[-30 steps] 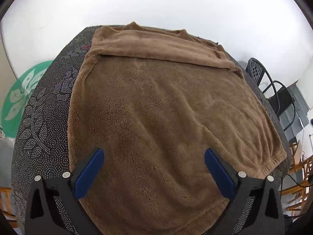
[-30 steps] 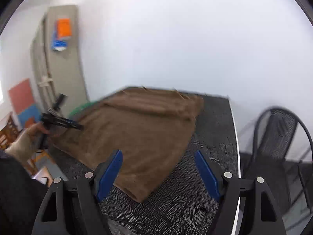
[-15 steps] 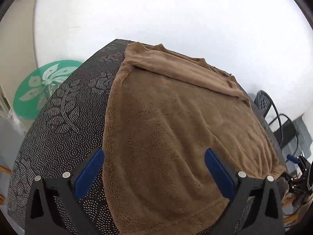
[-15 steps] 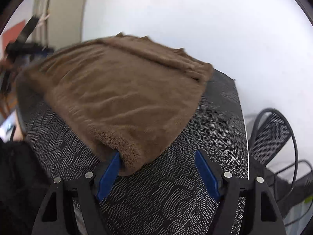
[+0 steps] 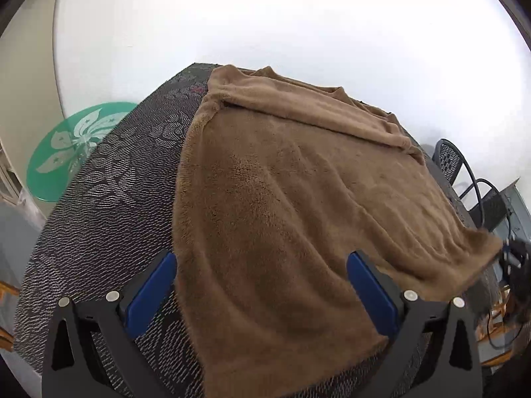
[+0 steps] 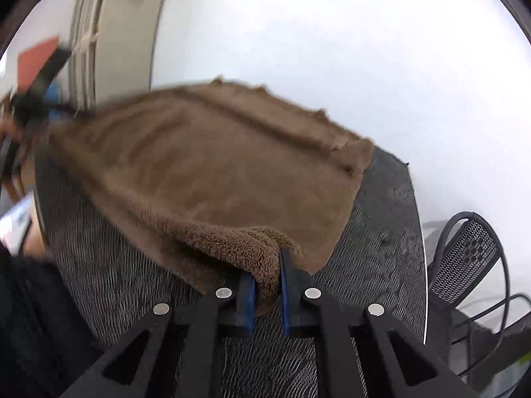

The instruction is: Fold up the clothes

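Note:
A brown fleece garment [image 5: 292, 199] lies spread flat on a dark patterned tabletop [image 5: 109, 199], its far edge folded over. My left gripper [image 5: 262, 285] hovers open over the garment's near hem, its blue pads straddling the cloth without touching it. In the right wrist view the same brown garment [image 6: 215, 172] stretches away from me, and my right gripper [image 6: 267, 282] is shut on its near right corner, the fleece bunched between the blue pads. The right gripper [image 5: 514, 262] also shows blurred at the far right of the left wrist view.
A green round tabletop with a white flower [image 5: 69, 146] stands to the left. Black mesh chairs [image 6: 471, 258] sit beyond the table's right edge [image 6: 421, 232]. A white wall lies behind. A dark sleeve [image 6: 30, 315] fills the lower left of the right wrist view.
My right gripper has closed on the garment's near right corner; it was open beside it before. The left gripper has stayed open and swung over the hem.

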